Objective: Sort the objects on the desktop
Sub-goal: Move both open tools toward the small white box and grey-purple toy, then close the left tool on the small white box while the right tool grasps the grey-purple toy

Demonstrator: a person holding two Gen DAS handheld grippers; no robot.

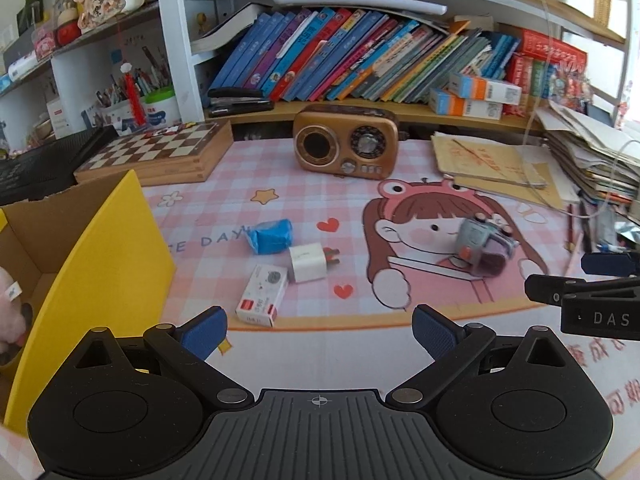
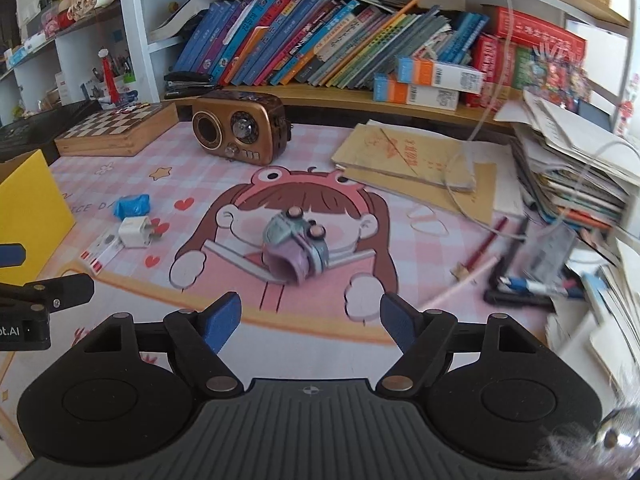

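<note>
Both claws gape empty: right gripper (image 2: 310,318) should straddle the toy camera (image 2: 298,246) mid-mat; left gripper (image 1: 320,330) waits.

Glossy brown radio (image 1: 346,144), wooden chessboard (image 1: 160,152), matt cardboard box (image 1: 100,264), ribbed blue pads (image 1: 208,330)

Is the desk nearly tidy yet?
Not yet. A pink plush already sits in the yellow box. Both grippers, left and right, are open and empty. The toy camera, charger, blue wrap and small box remain on the mat.
</note>
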